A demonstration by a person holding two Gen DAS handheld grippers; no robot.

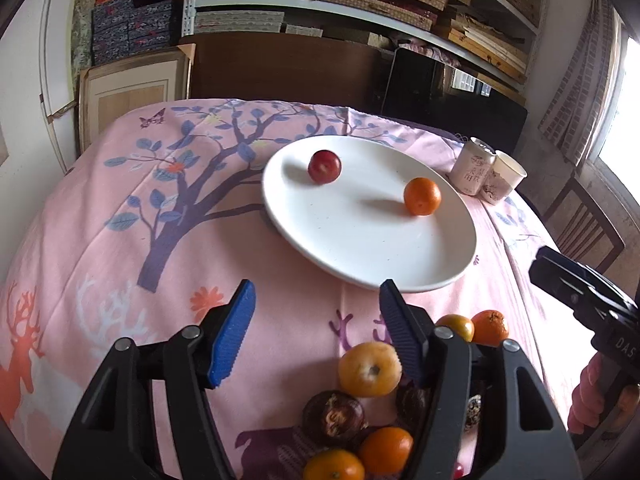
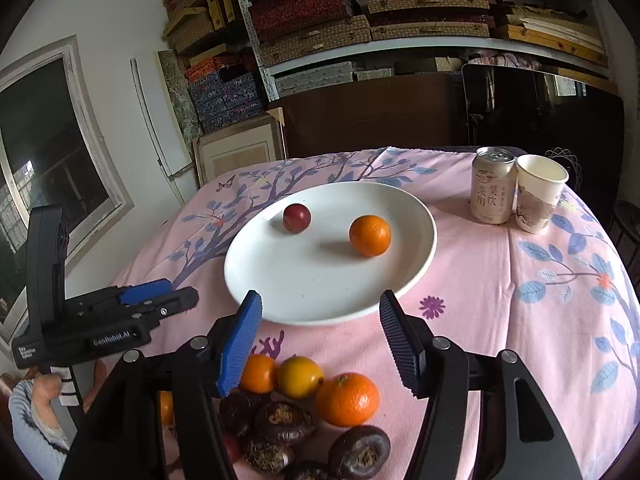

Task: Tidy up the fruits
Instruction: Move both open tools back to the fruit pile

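A white plate (image 1: pixel 360 248) (image 2: pixel 312 280) on the pink tablecloth holds a red plum (image 1: pixel 324 166) (image 2: pixel 296 218) and an orange (image 1: pixel 422 196) (image 2: pixel 369 235). Near the table's front lies a heap of fruit: oranges (image 2: pixel 347 399) (image 1: pixel 386 450), a yellow fruit (image 2: pixel 300 376) (image 1: pixel 369 369) and dark brown water chestnuts (image 2: pixel 285 422) (image 1: pixel 333 418). My left gripper (image 1: pixel 316 332) is open and empty above the heap's left side. My right gripper (image 2: pixel 320 340) is open and empty above the heap, just short of the plate. The left gripper also shows in the right wrist view (image 2: pixel 160 298).
A drink can (image 2: pixel 493 185) (image 1: pixel 472 166) and a paper cup (image 2: pixel 538 196) (image 1: pixel 502 178) stand at the table's far right. Behind the table are a dark cabinet (image 2: pixel 372 116) and shelves of boxes. A chair (image 1: pixel 588 224) stands at the right.
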